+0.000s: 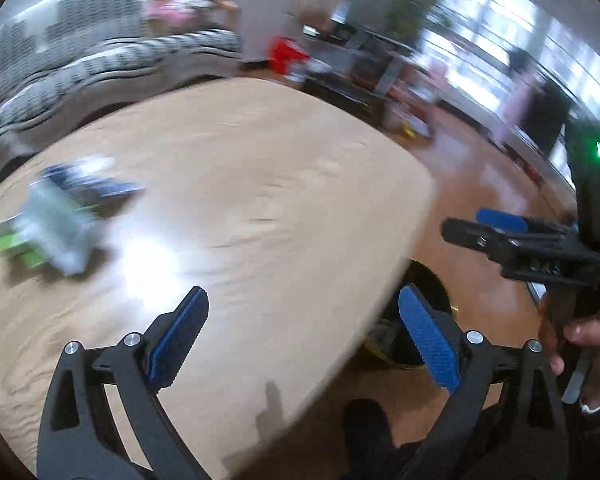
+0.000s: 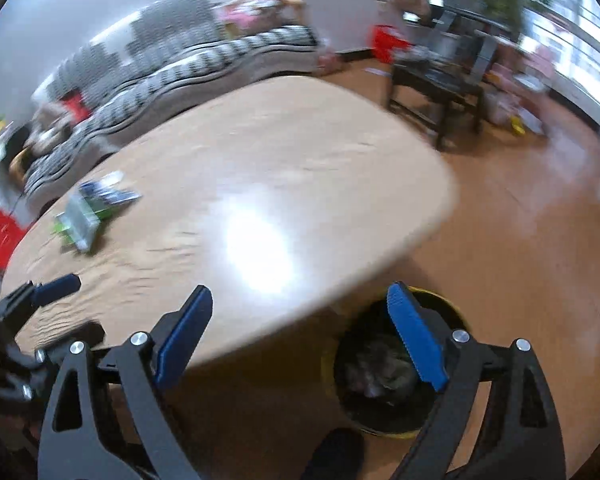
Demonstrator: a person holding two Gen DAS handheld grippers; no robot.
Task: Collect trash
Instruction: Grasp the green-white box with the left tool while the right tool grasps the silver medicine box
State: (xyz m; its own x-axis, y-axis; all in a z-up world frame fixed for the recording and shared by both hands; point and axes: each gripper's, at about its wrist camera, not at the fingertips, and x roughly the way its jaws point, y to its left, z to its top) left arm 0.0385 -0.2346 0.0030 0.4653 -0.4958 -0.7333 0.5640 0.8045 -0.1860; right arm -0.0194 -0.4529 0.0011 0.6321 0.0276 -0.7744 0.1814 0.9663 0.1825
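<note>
Both views motion-blurred. Left gripper (image 1: 302,340) has its jaws spread wide, nothing between the blue pads, hovering over the near edge of a light wooden table (image 1: 260,184). Right gripper (image 2: 300,336) is spread just as wide and holds nothing; it sits over the table's near corner, with its right finger over a bin (image 2: 384,364) on the floor. The trash is a small pile of wrappers (image 1: 64,216) lying on the tabletop, well ahead and to the left of both grippers: a silver-grey foil pack on top of bright green pieces, with a dark blue and white packet just behind it, touching or overlapping; too blurred for print or exact shapes. In the right wrist view the same pile (image 2: 88,212) looks flat and crumpled, near the table's far left edge. The bin is round, dark inside with a yellow rim, partly tucked under the table edge, with greyish crumpled stuff in it. A striped sofa (image 2: 172,68) sits beyond the table. The floor (image 2: 540,240) is brown wood.
</note>
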